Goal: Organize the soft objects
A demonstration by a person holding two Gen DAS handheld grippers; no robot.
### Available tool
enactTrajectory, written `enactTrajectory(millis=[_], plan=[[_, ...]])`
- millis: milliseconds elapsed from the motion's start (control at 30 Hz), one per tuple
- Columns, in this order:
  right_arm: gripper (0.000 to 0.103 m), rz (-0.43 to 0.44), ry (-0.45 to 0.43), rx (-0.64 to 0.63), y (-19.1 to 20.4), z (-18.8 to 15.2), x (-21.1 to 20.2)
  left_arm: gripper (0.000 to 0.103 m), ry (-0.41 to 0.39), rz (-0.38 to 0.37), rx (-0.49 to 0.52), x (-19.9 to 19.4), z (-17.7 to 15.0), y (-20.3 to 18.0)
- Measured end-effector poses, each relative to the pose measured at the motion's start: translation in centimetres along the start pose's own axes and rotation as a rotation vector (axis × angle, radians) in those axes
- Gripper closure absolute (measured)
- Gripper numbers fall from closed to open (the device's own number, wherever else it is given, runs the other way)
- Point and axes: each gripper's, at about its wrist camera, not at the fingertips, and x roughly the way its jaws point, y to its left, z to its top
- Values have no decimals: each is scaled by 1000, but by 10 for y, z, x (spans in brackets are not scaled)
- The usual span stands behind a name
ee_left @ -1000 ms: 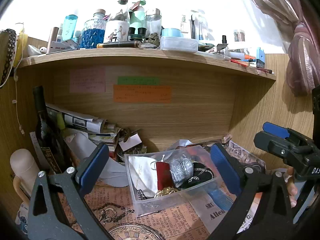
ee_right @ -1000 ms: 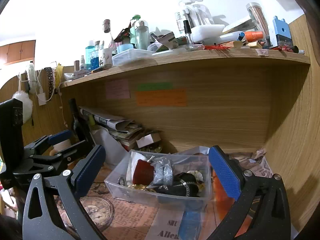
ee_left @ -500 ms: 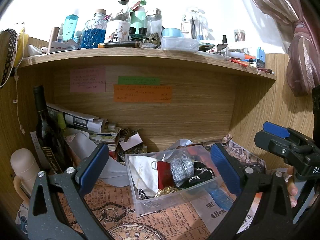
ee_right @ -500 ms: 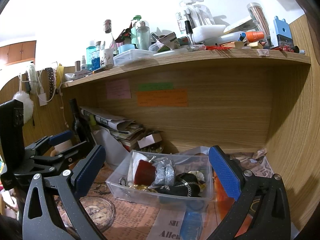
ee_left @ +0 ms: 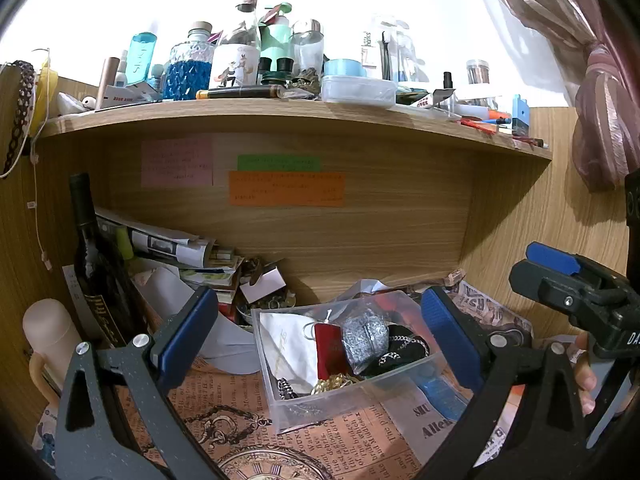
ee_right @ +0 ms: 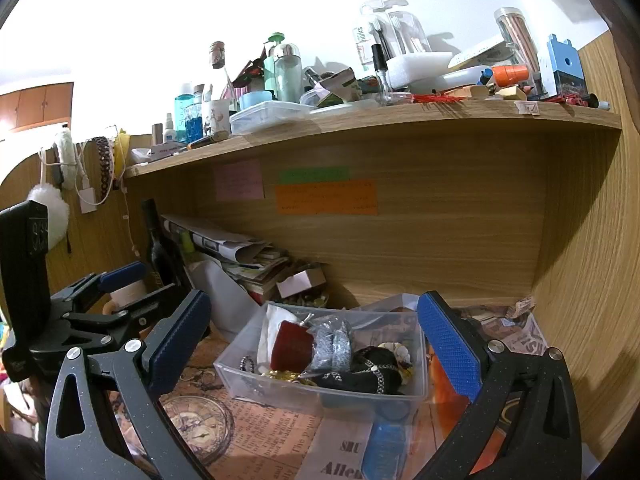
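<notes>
1. Left wrist view: the left gripper (ee_left: 318, 332) has its fingers spread wide, empty, framing the clear plastic bin of soft pouches (ee_left: 362, 390) at 6 o'clock. Only this view shows the pink tied curtain (ee_left: 596, 128) at 2 o'clock. The printed newspaper sheet (ee_left: 360, 436) under the bin reads "Alle".
2. Right wrist view: the right gripper (ee_right: 314, 336) is likewise spread and empty around the bin (ee_right: 280, 392). Only here hangs the white fluffy puff (ee_right: 54, 210) at 9 o'clock. The wooden side wall (ee_right: 580, 280) stands near at 3 o'clock.

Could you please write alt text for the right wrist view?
The open right gripper frames a clear plastic bin of pouches and chains on a newspaper-covered desk. The open left gripper hovers at left, beneath a cluttered wooden shelf.
</notes>
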Motion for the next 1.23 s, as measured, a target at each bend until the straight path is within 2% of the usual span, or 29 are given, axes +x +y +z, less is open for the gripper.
enactTrajectory(millis=[1233], plan=[[0, -6, 19, 18, 0, -2, 8, 0, 22, -42, 5, 5, -4, 7]])
